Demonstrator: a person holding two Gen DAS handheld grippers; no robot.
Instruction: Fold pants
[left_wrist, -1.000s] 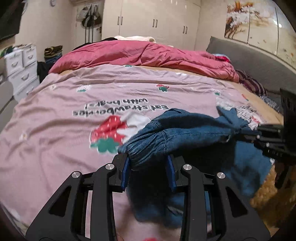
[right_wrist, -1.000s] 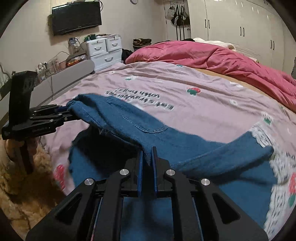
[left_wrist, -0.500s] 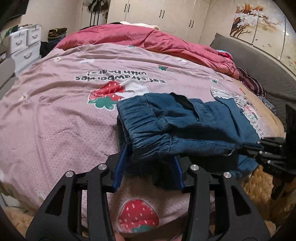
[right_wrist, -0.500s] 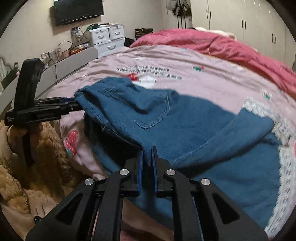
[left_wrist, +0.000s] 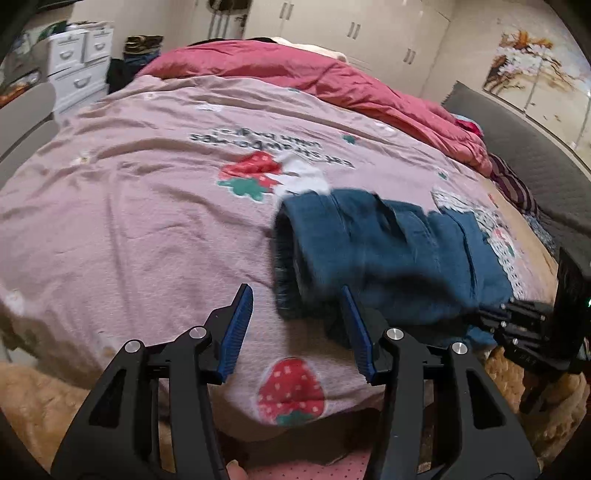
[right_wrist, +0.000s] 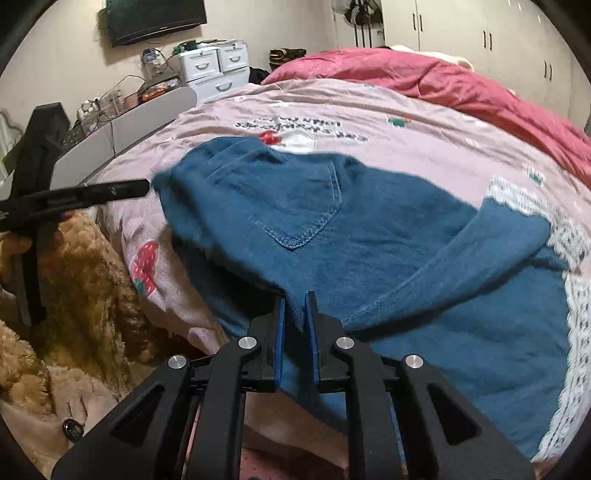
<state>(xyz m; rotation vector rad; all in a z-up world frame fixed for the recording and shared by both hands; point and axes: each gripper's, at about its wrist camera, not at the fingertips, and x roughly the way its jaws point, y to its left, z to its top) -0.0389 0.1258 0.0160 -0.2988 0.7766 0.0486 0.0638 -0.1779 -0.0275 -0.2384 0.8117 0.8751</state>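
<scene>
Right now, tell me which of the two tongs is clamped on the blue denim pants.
The right tongs: its blue pads pinch a fold of the blue denim pants. The left tongs stand wide open, holding nothing.

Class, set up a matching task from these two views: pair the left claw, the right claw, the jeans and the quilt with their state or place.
Column one:
1. left claw
2. right claw
3. jeans
4. quilt

Column two:
A. bunched at the far side of the bed
B. open, holding nothing
C. lying on the pink sheet
D. shut on denim

Pairs: 1-B, 2-D, 3-C, 4-A
</scene>
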